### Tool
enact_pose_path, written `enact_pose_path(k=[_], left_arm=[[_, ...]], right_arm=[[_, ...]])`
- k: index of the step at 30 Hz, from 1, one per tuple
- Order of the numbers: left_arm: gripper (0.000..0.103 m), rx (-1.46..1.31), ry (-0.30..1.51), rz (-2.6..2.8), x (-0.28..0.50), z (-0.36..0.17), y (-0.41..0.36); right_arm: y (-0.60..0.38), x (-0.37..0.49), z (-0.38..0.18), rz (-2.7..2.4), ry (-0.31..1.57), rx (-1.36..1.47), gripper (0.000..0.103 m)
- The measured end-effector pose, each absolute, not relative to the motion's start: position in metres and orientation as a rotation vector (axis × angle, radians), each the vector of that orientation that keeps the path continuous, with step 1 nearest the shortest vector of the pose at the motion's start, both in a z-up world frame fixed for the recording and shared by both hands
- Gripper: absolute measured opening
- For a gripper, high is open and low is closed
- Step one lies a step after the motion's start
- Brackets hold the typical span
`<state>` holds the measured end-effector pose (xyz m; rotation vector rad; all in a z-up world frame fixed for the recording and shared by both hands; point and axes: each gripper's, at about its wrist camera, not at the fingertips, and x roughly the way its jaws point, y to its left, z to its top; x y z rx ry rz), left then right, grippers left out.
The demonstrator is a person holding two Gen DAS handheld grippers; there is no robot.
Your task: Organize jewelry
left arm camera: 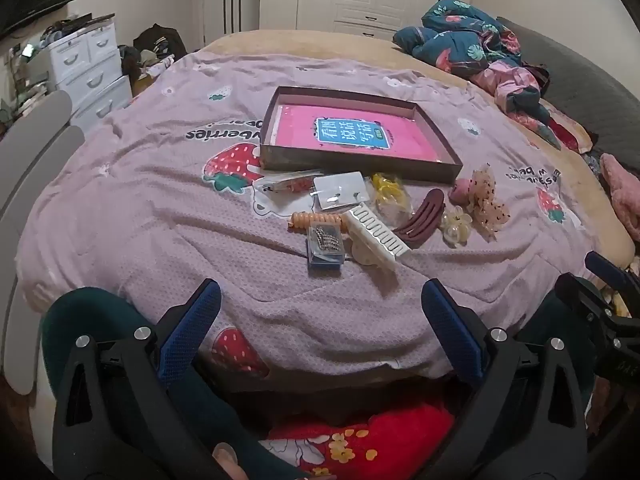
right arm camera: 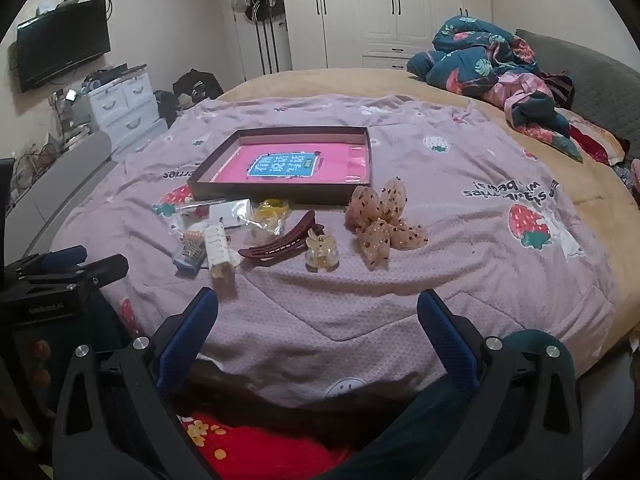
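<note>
A shallow brown box (left arm camera: pixel 352 164) (right arm camera: pixel 276 194) with a pink booklet inside lies on the lilac strawberry bedspread. In front of it lie hair accessories: a white comb clip (left arm camera: pixel 378 232) (right arm camera: pixel 216 240), a maroon clip (left arm camera: pixel 424 220) (right arm camera: pixel 280 242), a beige dotted bow (left arm camera: pixel 486 200) (right arm camera: pixel 380 220), a clear yellowish claw clip (left arm camera: pixel 454 226) (right arm camera: pixel 322 254), a small blue case (left arm camera: pixel 325 248) (right arm camera: pixel 189 258), an orange coil tie (left arm camera: pixel 316 220) and bagged items (left arm camera: pixel 340 192). My left gripper (left arm camera: pixel 320 300) and right gripper (right arm camera: pixel 318 304) both hang open and empty, short of the pile.
A crumpled floral quilt (left arm camera: pixel 472 40) (right arm camera: pixel 492 64) lies at the back right by a grey headboard (right arm camera: pixel 592 76). White drawers (left arm camera: pixel 92 68) (right arm camera: pixel 124 104) stand left of the bed; a wall TV (right arm camera: pixel 60 48) hangs above. Wardrobes (right arm camera: pixel 380 8) line the far wall.
</note>
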<state>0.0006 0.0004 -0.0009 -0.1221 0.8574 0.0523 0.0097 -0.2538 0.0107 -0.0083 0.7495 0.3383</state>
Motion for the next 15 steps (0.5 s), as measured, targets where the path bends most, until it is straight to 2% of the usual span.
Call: enact_pose_path(k=[15], left_arm=[[0.094,-0.104,0.842,0.062,-0.0059,0.003,-0.006]], right_arm=[[-0.2523,0.0073,0.0141,0.337,0.75,-0.011,0.099]])
